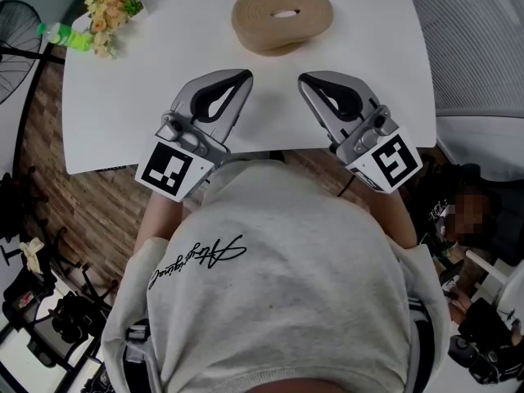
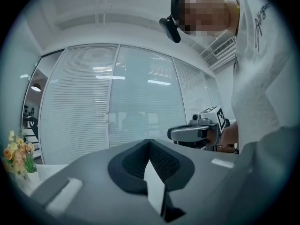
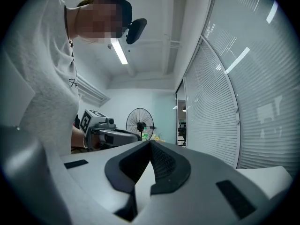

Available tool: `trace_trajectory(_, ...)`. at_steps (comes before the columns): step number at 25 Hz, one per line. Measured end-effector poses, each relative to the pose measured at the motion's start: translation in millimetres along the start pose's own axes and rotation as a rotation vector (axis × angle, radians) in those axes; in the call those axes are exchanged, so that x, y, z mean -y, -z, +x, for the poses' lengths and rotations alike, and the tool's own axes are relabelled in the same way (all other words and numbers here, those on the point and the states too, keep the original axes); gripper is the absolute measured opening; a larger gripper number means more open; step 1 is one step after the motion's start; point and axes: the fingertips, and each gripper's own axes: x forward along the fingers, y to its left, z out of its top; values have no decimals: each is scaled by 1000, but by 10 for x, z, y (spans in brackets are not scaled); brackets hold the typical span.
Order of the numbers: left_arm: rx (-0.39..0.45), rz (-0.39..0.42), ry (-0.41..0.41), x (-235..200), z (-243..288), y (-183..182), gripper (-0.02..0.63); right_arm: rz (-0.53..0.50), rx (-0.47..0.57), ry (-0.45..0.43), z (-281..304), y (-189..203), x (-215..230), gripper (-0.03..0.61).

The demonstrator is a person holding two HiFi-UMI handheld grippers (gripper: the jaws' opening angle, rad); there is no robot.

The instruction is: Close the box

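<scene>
**Box closure: check position with both grippers shut**

The round tan box [image 1: 282, 16] stands at the far middle of the white table [image 1: 123, 121], well apart from both tools. Its top shows concentric rings around a pale oval centre, and no loose lid lies anywhere on the table. From above it cannot be told whether that top is a seated lid or an open interior. The scene therefore fits either a box that awaits closing by a part of its own or a box that already stands closed.

The left gripper [image 1: 243, 76] and the right gripper [image 1: 304, 80] hover side by side over the near edge, pointing level towards the box. Each has its jaws pressed together with nothing between them.

Good practice at this stage:
- Hold both grippers level and symmetric about the box.
- Keep them clear of the flower bunch [image 1: 110, 11] at the far left corner.
- Verify the top's seating all round the rim before judging the work complete
</scene>
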Motion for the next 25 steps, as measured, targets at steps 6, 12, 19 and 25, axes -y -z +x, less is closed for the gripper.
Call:
trace_trajectory(6,-2,5,12,-7,10,27,0,-2,-6,2,4,18,10,0)
trace_trajectory(12,1,7,18,-9,28,8,0,0,-9,3,-4,28,23,0)
trace_trajectory(19,2,14,10,-47,9,-4,0,2,-4,-13,57,6,15,0)
trace_trajectory(25,-2,10,-7,-106,-40,17,0,5,-2,-31,127,11,-15,0)
